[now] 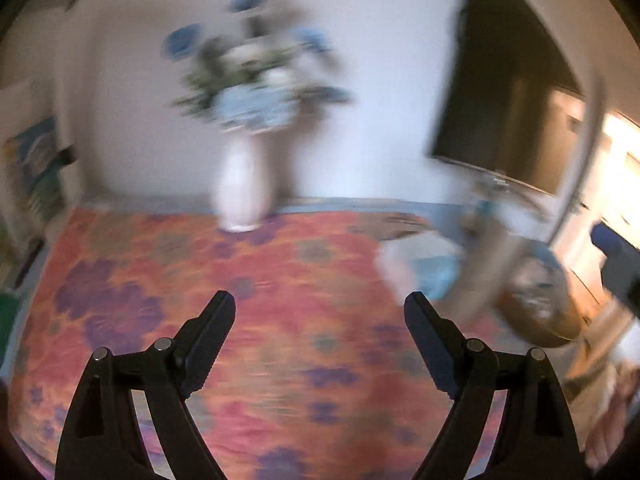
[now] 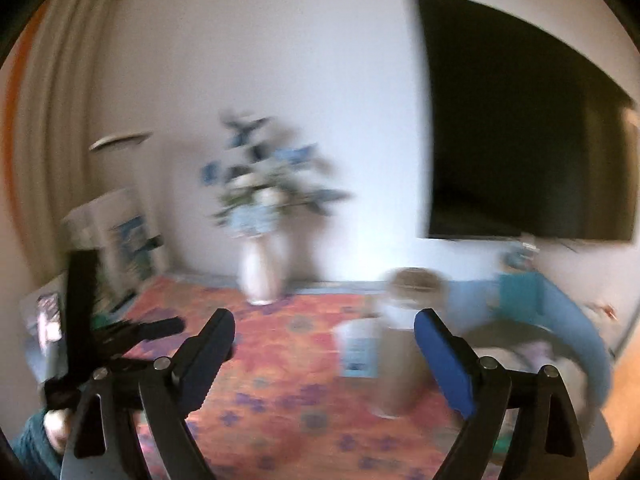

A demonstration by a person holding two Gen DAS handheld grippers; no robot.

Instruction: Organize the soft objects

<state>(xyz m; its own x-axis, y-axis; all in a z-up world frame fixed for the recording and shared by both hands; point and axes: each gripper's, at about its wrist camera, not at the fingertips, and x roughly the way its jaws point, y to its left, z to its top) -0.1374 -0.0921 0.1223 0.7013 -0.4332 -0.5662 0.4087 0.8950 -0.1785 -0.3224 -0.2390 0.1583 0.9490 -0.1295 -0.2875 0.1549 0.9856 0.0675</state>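
Note:
Both views are motion-blurred. My left gripper (image 1: 320, 308) is open and empty above an orange cloth with purple flowers (image 1: 248, 320). My right gripper (image 2: 324, 326) is open and empty above the same cloth (image 2: 288, 360). The left gripper also shows at the left edge of the right wrist view (image 2: 132, 332), held by a hand. A blue-rimmed round basket (image 2: 576, 344) with pale soft things inside sits at the right; it also shows in the left wrist view (image 1: 536, 300). No soft object is sharp enough to name.
A white vase of blue and white flowers (image 1: 244, 184) stands at the cloth's far edge, also seen in the right wrist view (image 2: 262, 268). A dark TV (image 2: 520, 128) hangs on the wall. A pale container (image 2: 360, 348) stands on the cloth. Boxes (image 2: 120, 236) lean at the left wall.

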